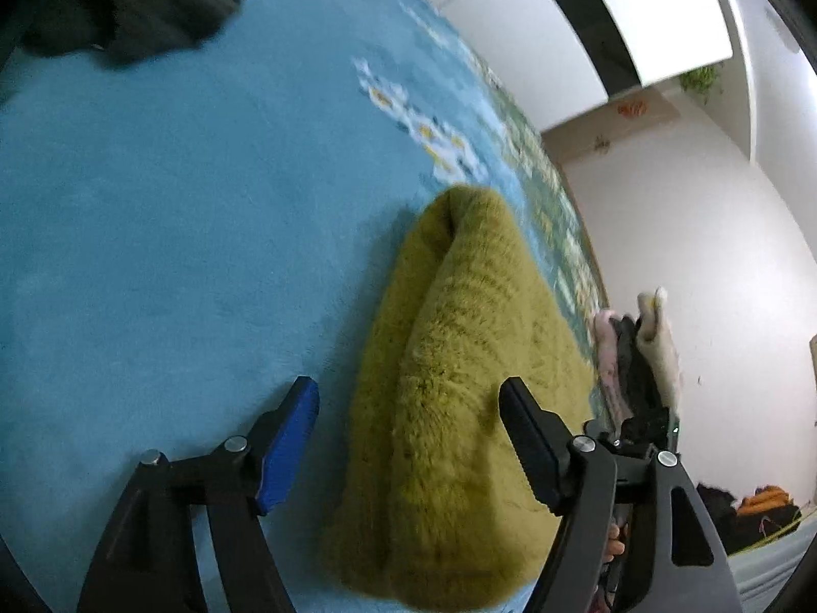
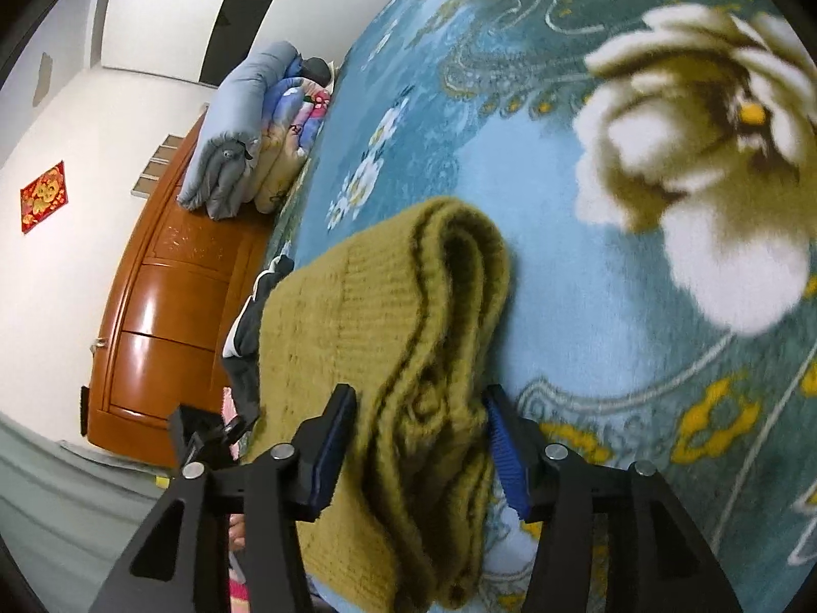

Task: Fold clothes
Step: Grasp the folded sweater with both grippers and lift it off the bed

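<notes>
A fuzzy olive-green sweater (image 1: pixel 449 383) lies folded into a thick bundle on the blue floral blanket (image 1: pixel 178 230). My left gripper (image 1: pixel 408 398) is open, its fingers on either side of the sweater's near edge. In the right wrist view the same sweater (image 2: pixel 367 337) shows its stacked folded layers. My right gripper (image 2: pixel 418 408) is open around that layered edge, with the fabric bulging between the blue pads (image 2: pixel 503 444); the jaws stand wide and do not pinch it.
A dark garment (image 1: pixel 127 5) lies at the far left of the blanket. A pile of clothes (image 1: pixel 638 357) sits past the bed's edge. Folded quilts (image 2: pixel 255 133) rest by a wooden headboard (image 2: pixel 168 306). More clothes (image 2: pixel 250 327) lie beside the sweater.
</notes>
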The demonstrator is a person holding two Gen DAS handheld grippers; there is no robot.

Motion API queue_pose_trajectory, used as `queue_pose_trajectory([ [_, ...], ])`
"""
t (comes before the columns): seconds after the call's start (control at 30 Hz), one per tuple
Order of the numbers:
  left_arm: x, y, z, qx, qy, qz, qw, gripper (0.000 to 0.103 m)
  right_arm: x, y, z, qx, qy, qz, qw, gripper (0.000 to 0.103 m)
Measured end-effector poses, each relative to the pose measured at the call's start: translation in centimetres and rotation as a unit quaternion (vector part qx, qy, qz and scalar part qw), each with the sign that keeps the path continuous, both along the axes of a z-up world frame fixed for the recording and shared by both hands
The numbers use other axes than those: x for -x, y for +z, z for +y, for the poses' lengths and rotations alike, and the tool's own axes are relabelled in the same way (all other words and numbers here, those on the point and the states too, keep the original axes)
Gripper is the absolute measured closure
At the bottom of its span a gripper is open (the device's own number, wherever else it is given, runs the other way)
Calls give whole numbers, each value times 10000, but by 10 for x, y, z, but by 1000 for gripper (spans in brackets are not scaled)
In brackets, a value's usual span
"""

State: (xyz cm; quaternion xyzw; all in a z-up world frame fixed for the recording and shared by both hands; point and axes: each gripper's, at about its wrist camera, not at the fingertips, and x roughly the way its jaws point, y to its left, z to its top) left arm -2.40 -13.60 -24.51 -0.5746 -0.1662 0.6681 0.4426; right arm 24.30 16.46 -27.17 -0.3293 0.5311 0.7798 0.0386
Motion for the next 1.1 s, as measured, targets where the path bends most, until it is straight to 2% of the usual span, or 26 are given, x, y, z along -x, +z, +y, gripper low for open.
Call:
queue_pose_trajectory([
  [0.23,-8,0,29,183,-511,30,9985,30,4,-1,-6,-77,-5,-62,10000,45],
  [0.3,-10,2,30,278,-469,109,9985,39,10,-1,-5,-81,-26,-31,10000,45],
  [0.37,-11,4,28,310,-384,105,9987,58,12,-1,-4,3,-84,-1,10000,47],
  [0.47,-15,13,24,315,-300,160,9989,68,12,0,-3,103,-141,60,9998,55],
  [0.6,-29,42,32,322,-358,559,9973,70,4,6,6,493,-234,387,9978,60],
  [0.67,-34,58,34,257,-448,709,9961,71,-1,13,9,432,-221,450,9978,63],
  [0.77,-49,82,46,170,-641,918,9936,71,-9,28,15,265,-136,545,9981,63],
  [0.9,-78,119,83,51,-968,1223,9877,71,-33,52,29,24,-120,724,9973,64],
  [1.1,-125,175,147,-490,-1478,1519,9760,71,-110,117,74,-533,-442,1218,9901,64],
])
